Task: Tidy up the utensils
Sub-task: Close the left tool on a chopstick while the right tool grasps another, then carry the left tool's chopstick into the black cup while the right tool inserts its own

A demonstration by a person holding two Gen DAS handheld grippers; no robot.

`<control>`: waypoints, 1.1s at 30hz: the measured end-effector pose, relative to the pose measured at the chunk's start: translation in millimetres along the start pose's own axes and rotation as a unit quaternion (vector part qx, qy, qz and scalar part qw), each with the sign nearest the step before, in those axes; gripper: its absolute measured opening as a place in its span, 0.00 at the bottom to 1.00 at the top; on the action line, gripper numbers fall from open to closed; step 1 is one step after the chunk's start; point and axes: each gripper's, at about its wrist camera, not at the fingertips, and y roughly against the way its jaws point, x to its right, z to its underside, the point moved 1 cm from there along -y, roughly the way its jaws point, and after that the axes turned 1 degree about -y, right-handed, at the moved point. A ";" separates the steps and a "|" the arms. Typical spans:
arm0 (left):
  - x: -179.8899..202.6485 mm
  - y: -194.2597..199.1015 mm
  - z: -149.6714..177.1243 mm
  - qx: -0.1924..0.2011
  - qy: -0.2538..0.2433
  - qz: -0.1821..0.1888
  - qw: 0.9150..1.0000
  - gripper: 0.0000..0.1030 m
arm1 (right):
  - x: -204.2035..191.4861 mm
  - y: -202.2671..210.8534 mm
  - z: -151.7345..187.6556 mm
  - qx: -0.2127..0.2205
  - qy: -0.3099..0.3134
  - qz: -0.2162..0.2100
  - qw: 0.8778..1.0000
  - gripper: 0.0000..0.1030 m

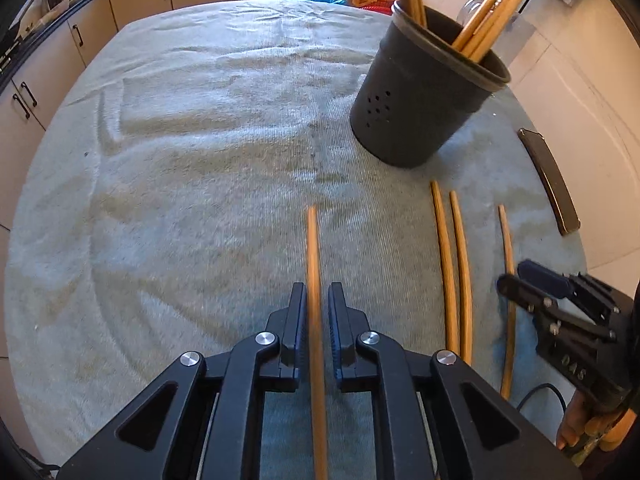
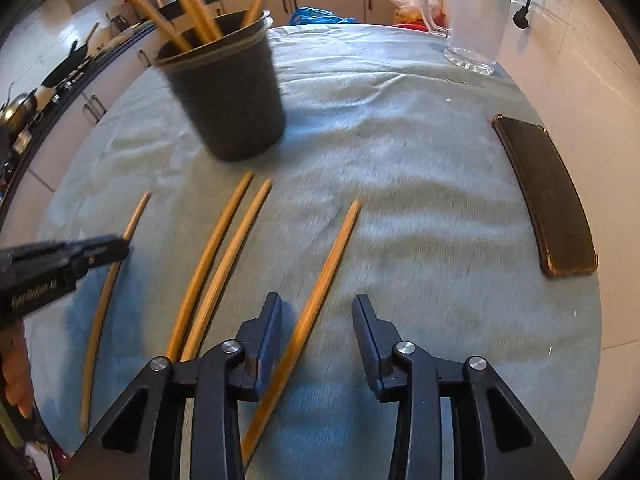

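Standing upright on the towel-covered worktop [image 1: 180, 160] is a dark round holder [image 1: 420, 92] with small holes in its side, and several wooden chopsticks [image 1: 492, 12] lean out of its open mouth in different directions. In the right wrist view the same holder [image 2: 232, 96] appears at upper left, with at least four sticks rising from it. Behind it to the right stands a clear glass jug [image 2: 472, 20] with a handle; whether anything is in it cannot be told.

Four loose chopsticks lie flat on the towel, all pointing roughly toward the holder. The leftmost chopstick [image 1: 314, 280] runs between the fingers of the left gripper [image 1: 318, 292], which stand narrowly parted on either side of it; whether the pads actually press the wood is not clear. A pair of chopsticks [image 1: 456, 264] lies side by side, nearly touching, to the right of it. The rightmost chopstick [image 2: 320, 292] passes between the fingers of the right gripper [image 2: 318, 304], whose jaws are spread wide, with the stick close to the left finger and well clear of the right one.

A dark flat phone [image 2: 548, 196] lies on the towel near its right edge, apart from the chopsticks.
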 end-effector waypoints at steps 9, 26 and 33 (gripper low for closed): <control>2.3 -9.1 -17.4 0.015 0.008 0.014 1.000 0.10 | -7.8 -14.2 -28.6 0.016 0.007 0.030 0.999 0.20; 1.5 64.7 -3.2 0.113 0.001 0.029 0.993 0.05 | -10.5 57.6 -27.9 0.138 -0.008 -0.016 0.990 0.09; 12.1 127.5 20.6 0.191 -0.025 0.021 0.981 0.05 | -15.9 112.5 -11.7 0.200 -0.002 -0.018 0.980 0.09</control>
